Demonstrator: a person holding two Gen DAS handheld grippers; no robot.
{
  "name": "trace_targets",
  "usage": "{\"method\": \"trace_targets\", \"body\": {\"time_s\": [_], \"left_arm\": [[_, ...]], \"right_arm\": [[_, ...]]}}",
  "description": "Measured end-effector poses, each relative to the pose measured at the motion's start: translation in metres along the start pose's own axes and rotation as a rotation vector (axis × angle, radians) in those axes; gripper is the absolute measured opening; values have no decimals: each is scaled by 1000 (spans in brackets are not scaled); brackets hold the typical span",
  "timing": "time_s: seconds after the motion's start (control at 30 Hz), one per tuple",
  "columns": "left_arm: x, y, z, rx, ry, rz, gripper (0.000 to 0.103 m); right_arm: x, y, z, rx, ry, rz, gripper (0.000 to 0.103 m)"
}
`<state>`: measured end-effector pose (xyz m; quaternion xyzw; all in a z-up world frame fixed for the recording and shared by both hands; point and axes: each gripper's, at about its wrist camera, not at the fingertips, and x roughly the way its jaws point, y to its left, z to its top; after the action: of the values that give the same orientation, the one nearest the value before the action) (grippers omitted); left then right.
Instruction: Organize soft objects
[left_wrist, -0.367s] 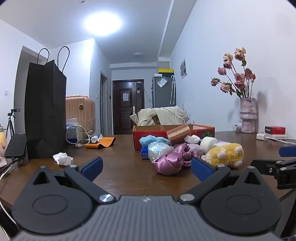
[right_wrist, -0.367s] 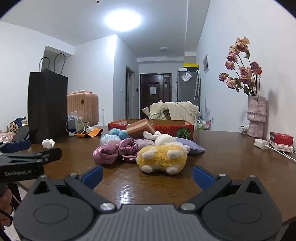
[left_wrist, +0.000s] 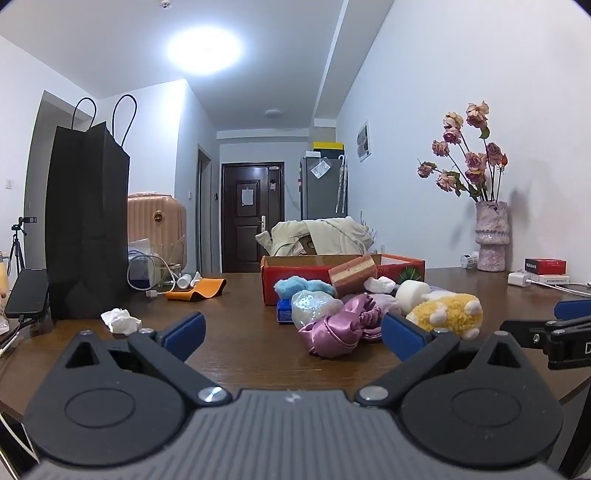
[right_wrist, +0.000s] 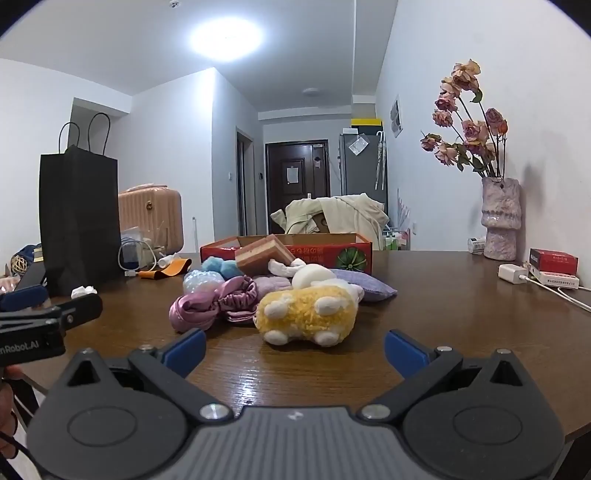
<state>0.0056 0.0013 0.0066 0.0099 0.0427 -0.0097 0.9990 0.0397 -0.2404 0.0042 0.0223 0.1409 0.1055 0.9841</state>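
Soft pile (right_wrist: 273, 291) sits mid-table (right_wrist: 443, 314), touching the front of the red box (right_wrist: 332, 251). Yellow plush (right_wrist: 306, 314) lies nearest, at 12 o'clock from the right gripper (right_wrist: 293, 349); pink satin scrunchie (right_wrist: 210, 302) touches it at 9 o'clock. Sponge block (right_wrist: 262, 254) leans on the box rim. Left gripper (left_wrist: 291, 332): jaws wide apart, nothing held, scrunchie (left_wrist: 340, 328) ahead at 1 o'clock. Right gripper: jaws apart, nothing held. Black bag (left_wrist: 86, 225) stands at 10 o'clock, vase (right_wrist: 500, 218) at 2 o'clock.

A yellow plush toy (right_wrist: 308, 314) lies on its side at twelve o'clock, touching a pink satin scrunchie (right_wrist: 210, 304) at ten o'clock.
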Motion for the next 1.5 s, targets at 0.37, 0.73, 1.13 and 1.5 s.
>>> {"method": "trace_targets", "body": {"time_s": [0.37, 0.73, 1.13, 1.5], "left_arm": [[1, 0, 0, -3, 5, 3, 103], [0, 0, 0, -5, 4, 2, 103], [1, -1, 0, 1, 4, 3, 103], [1, -1, 0, 2, 3, 1, 103]], "right_arm": [[-4, 0, -3, -4, 4, 7, 103], [-5, 3, -3, -19, -2, 12, 103], [-4, 0, -2, -14, 3, 12, 103], [-4, 1, -3, -14, 2, 11, 103]]}}
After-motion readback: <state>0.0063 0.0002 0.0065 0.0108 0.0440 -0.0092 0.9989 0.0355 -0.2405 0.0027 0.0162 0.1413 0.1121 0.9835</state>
